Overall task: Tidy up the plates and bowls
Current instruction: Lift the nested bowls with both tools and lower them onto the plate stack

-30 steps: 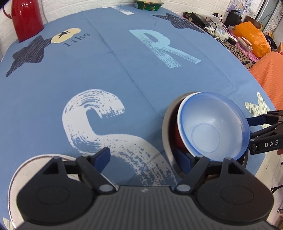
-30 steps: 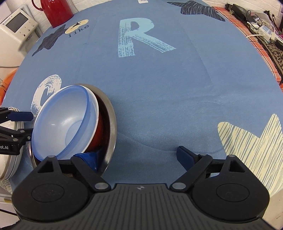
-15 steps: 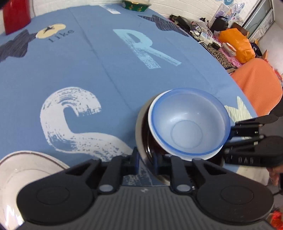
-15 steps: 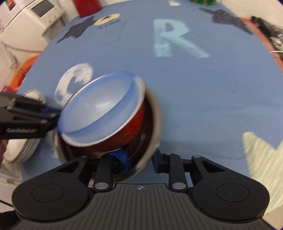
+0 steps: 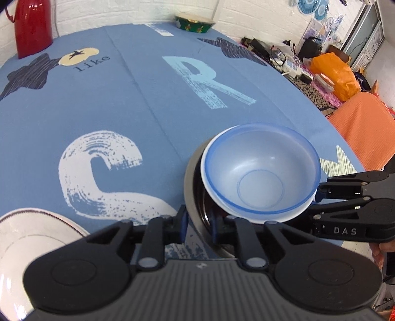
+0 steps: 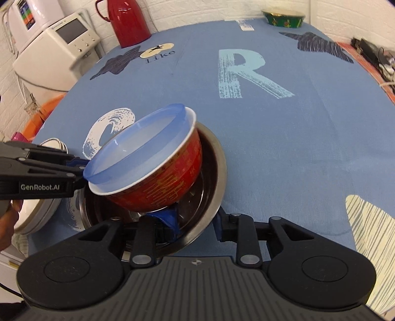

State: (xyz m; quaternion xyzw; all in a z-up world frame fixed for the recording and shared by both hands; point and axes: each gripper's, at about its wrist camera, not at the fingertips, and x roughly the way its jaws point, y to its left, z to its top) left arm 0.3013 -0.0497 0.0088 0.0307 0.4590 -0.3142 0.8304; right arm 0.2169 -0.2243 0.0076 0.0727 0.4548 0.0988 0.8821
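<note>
- My left gripper was clamped on the near rim of the steel bowl, one finger inside the wall and one outside.
- My right gripper was clamped on the opposite rim of that same steel bowl, again with a blue pad on each side of the wall.
- Inside the steel bowl sat a red bowl, tilted, and nested in it a translucent blue bowl; the stack leaned toward my left gripper.
- Just beside the steel bowl, on the left gripper's side, lay a white plate on the blue tablecloth.
- Beyond the steel bowl the cloth showed a white "C" and, farther on, a pale "R".
- Well beyond the steel bowl, at the table's far edge, stood a red jug and a green bowl.
</note>
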